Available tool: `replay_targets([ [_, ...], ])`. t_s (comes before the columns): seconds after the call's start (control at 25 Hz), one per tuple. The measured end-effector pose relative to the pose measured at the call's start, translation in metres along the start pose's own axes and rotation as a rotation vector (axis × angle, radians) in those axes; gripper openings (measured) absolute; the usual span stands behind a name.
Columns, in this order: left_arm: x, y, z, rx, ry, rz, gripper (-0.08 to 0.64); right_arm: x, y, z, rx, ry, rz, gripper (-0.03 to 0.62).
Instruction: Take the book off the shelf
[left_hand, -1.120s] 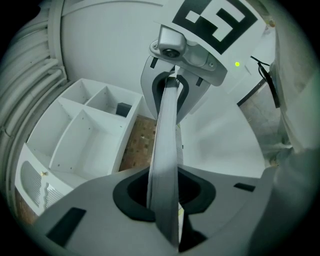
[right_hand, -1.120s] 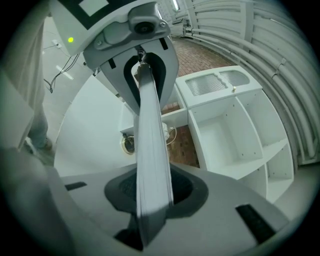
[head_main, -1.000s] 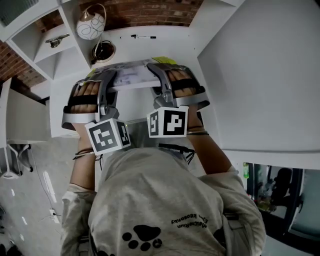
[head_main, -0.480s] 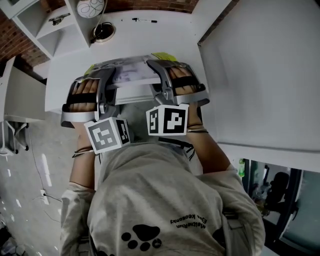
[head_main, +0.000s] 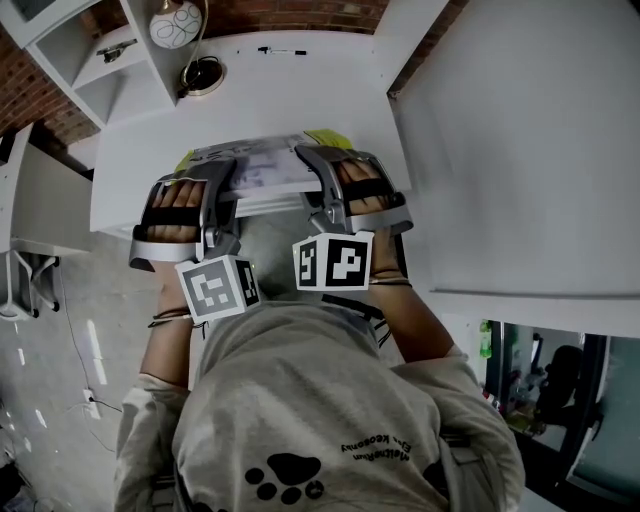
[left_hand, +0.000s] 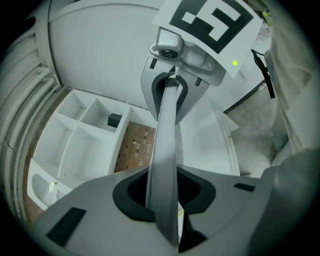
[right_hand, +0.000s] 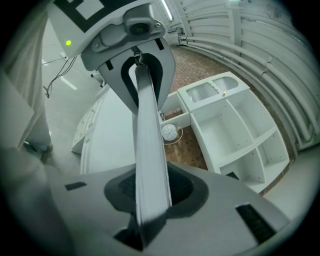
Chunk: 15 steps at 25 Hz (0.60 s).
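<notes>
Status: thin pale-grey book (head_main: 262, 170) clamped endwise by left tool (head_main: 224, 178) and right tool (head_main: 318, 170), long axis crosswise above white counter (head_main: 300, 95).

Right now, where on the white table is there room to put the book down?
The widest bare patch of the table lies between the book and the pen at the far edge. The far left corner is crowded by the lamp. Yellow paper lies by the book's right end, so keep off it.
</notes>
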<state>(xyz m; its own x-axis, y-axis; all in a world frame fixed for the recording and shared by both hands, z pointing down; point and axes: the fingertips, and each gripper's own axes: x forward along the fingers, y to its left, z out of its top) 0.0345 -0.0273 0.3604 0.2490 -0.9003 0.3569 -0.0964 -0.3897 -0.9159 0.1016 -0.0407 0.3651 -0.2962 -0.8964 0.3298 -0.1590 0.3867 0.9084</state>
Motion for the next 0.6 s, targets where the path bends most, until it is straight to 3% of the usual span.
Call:
replay_targets([
  [0.6,0.032,-0.039,-0.045,-0.034,-0.02,-0.08,0.084,0.045,0.047,0.01,0.028,0.037,0.064,0.094],
])
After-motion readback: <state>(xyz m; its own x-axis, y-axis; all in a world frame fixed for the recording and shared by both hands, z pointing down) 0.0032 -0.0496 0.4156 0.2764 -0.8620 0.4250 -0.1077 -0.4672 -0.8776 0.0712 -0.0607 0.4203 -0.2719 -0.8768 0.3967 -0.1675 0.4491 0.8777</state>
